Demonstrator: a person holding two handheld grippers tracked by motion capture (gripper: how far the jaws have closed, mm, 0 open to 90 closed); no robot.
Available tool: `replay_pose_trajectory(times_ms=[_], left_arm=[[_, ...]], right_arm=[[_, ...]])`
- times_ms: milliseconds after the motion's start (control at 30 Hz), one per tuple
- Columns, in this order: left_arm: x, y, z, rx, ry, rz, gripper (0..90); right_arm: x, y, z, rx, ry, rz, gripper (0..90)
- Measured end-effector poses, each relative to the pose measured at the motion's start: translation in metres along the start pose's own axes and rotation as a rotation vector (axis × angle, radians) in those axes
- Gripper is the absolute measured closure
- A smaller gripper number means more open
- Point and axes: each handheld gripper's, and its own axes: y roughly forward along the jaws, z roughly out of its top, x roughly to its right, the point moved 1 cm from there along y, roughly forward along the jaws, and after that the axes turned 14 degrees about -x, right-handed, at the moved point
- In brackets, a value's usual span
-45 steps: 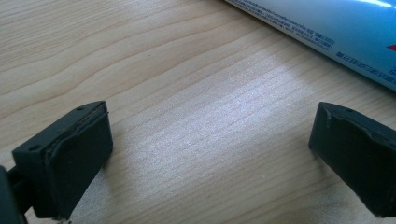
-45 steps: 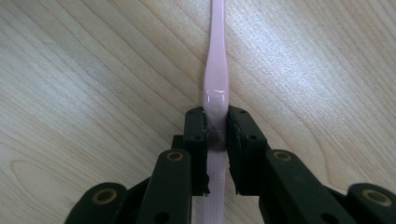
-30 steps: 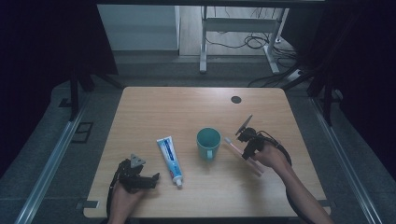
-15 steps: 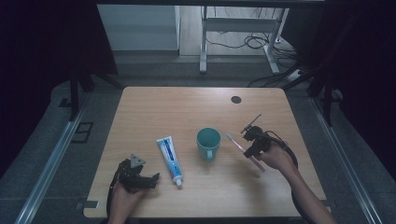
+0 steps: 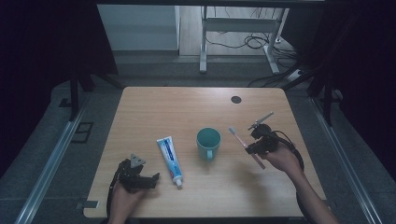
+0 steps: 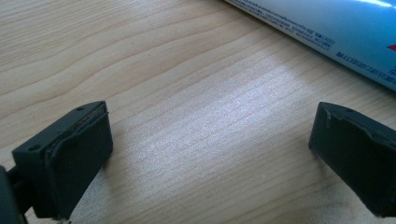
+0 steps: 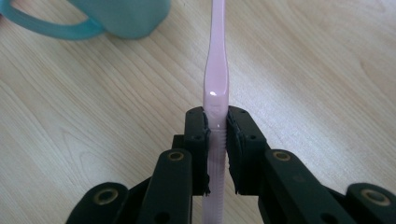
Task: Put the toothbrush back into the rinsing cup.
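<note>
On the table (image 5: pixel 154 107) there is one toothbrush (image 5: pixel 243 145), one mug (image 5: pixel 208 142) and one toothpaste tube (image 5: pixel 168 158), plus two grippers. The right gripper (image 5: pixel 254 143), right of centre in the high view, is clenched on the pink toothbrush handle; the head sticks out toward the mug at upper left. The left gripper (image 5: pixel 152 179), at lower left, stands wide apart on bare wood just beside the tube. In the right gripper view the mug is cut off at the top edge.

Lab: bare table (image 5: pixel 154 107), floor cables (image 5: pixel 233 43)
</note>
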Motion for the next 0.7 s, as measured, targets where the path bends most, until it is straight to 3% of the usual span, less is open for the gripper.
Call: replay_pose_trajectory(times_ms=[700], left_arm=[[0.000,0.000,0.000,0.000,0.001,0.000,0.0]], right_arm=[[-0.001,-0.021,-0.012,0.265,-0.019,0.029,78.8]])
